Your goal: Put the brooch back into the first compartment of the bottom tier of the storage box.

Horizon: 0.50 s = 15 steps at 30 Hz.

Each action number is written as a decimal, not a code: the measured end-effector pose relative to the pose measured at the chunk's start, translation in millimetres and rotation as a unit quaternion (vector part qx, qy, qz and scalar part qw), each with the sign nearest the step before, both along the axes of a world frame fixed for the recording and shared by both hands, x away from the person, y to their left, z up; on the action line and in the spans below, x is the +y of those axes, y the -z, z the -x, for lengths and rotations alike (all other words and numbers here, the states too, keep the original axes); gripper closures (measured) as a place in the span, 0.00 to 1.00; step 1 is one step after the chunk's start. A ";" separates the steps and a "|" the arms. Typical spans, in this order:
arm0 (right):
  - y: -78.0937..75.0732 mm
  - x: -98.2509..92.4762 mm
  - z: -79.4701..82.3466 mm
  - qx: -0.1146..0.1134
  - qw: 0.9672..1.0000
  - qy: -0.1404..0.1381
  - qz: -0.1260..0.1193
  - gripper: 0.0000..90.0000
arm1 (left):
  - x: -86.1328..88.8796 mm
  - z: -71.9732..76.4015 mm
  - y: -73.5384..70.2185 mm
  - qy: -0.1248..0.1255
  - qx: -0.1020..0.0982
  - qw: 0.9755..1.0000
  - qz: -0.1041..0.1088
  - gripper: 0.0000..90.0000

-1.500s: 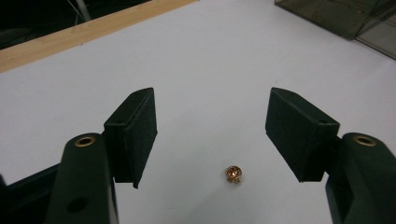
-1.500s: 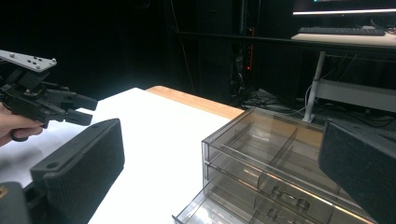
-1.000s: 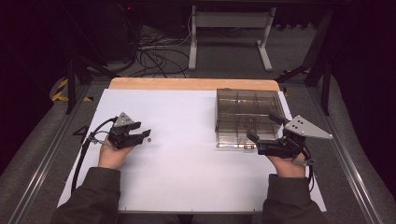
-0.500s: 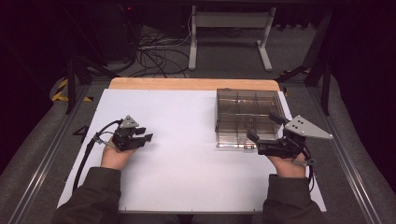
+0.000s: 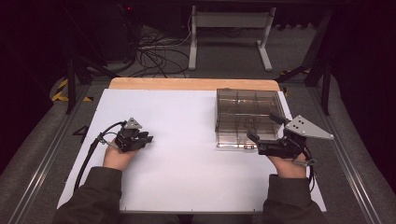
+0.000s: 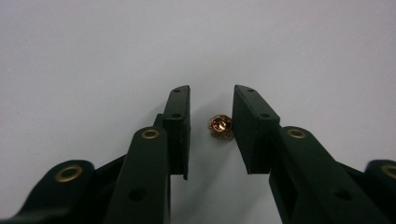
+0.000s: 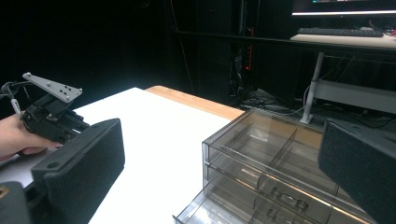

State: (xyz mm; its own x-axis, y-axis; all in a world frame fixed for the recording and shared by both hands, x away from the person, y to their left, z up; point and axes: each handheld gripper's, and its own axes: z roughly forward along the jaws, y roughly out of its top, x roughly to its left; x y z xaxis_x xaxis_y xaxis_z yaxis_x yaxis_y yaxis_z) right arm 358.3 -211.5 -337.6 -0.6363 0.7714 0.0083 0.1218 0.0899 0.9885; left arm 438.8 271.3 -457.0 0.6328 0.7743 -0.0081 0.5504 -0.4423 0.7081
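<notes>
1. My left gripper (image 5: 144, 139) sits low over the left half, jaws pointing right, tilted down toward the surface.
2. In the left gripper view its jaws stand parted, a narrow gap between the pads (image 6: 180, 119).
3. My left hand (image 5: 119, 157) grips it from behind, dark sleeve at the bottom edge.
4. My right gripper (image 5: 264, 129) points left and away, jaws spread wide.
5. My right hand (image 5: 286, 164) holds it from below, grey plate on top.
</notes>
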 end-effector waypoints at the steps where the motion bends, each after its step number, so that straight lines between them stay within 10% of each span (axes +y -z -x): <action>1: -0.1 0.0 0.0 0.000 1.000 0.000 0.000 0.01 | -0.3 0.1 0.3 -0.001 -0.001 1.000 -0.002 0.78; 15: -0.7 1.3 0.6 -0.002 1.000 -0.001 0.002 0.01 | -4.5 2.4 0.6 -0.003 -0.019 1.000 -0.023 0.88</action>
State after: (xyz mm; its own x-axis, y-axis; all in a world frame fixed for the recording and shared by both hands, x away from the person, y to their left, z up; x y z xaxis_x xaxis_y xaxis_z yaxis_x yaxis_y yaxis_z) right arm 357.7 -210.2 -336.8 -0.6376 0.7704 0.0024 0.1177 0.0944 0.9886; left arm 436.4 266.8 -457.6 0.6276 0.7769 0.0510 0.5264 -0.4717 0.7074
